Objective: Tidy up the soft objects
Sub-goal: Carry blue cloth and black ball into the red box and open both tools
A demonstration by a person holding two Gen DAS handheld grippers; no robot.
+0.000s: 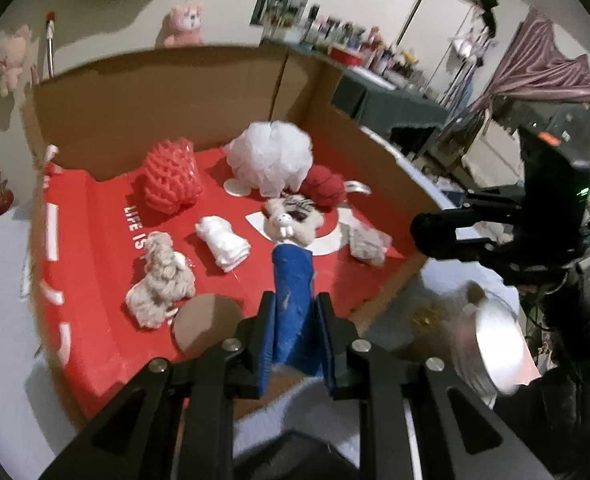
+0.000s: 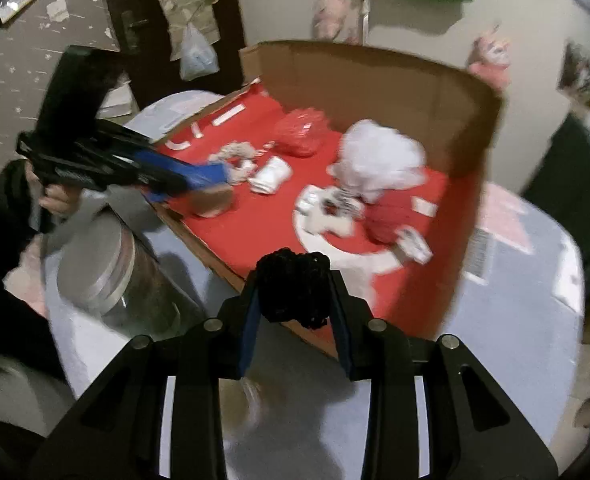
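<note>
My left gripper (image 1: 293,316) is shut on a rolled blue cloth (image 1: 293,288) and holds it over the near edge of the open cardboard box (image 1: 167,92); it also shows in the right wrist view (image 2: 183,178). My right gripper (image 2: 293,300) is shut on a black knitted ball (image 2: 293,286) above the box's near right edge, and shows in the left wrist view (image 1: 435,234). On the red box floor lie a white mesh puff (image 1: 271,156), a red knitted piece (image 1: 171,176), a red yarn ball (image 1: 325,188), a plush face (image 1: 291,220), a white rolled cloth (image 1: 223,242) and cream yarn (image 1: 161,284).
A jar with a silver lid (image 1: 491,348) stands on the pale table right of the box; it shows in the right wrist view (image 2: 95,268). A brown round disc (image 1: 209,326) lies at the box's near edge. Cardboard flaps rise behind the box. Plush toys hang on the wall.
</note>
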